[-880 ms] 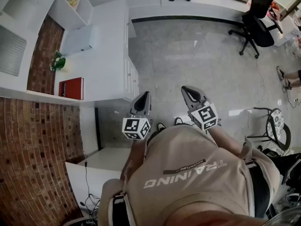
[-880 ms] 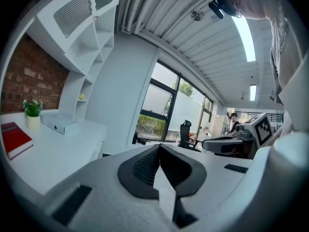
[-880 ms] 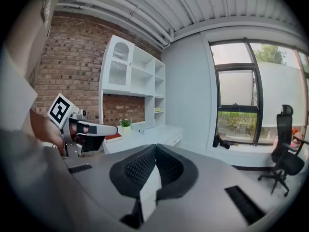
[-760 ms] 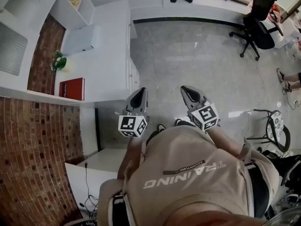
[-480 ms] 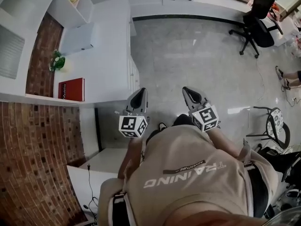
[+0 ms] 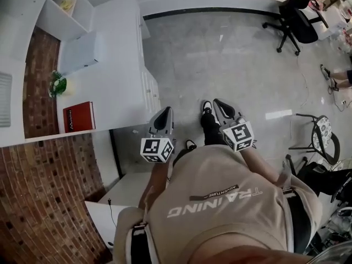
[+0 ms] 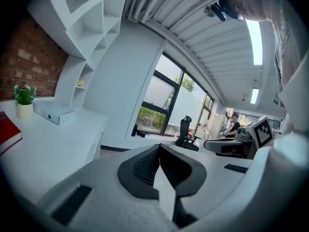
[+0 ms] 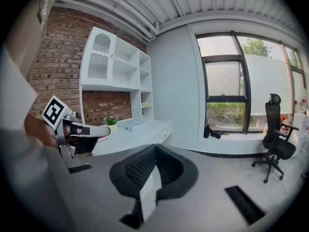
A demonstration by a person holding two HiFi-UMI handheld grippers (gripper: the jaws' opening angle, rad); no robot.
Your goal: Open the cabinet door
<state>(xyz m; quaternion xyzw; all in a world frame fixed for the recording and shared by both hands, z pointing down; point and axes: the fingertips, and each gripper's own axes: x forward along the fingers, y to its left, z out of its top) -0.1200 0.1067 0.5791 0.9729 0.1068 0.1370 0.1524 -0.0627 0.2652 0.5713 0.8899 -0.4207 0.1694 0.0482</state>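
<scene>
Closure is seen in both tools: the left hand-held gripper [image 6: 163, 114] has its jaws pressed together with nothing between them, and the right hand-held gripper [image 6: 220, 105] is likewise clenched on nothing. Both are held side by side in front of the person's torso, over the grey floor [image 6: 236, 59], and are tilted slightly downward. The person's dark shoe [image 6: 207, 117] is seen between them on the floor.

The cabinet door [image 6: 149, 95] is set in the front face of the white bench [image 6: 118, 65] at the left of the scene, and it lies flush with that face. The left hand-held gripper is found near the near end of this front, just to its right and apart from it; the right one is further to the right.

On the bench a red book [image 6: 78, 116] is laid near the near edge, a potted plant [image 6: 56, 84] is stood beyond it, and a white box [image 6: 80, 51] is placed further off. White shelves [image 6: 60, 10] are mounted at the far left, and a brick wall [image 6: 49, 191] is seen at the near left. A black office chair [image 6: 294, 18] is parked at the far right.
</scene>
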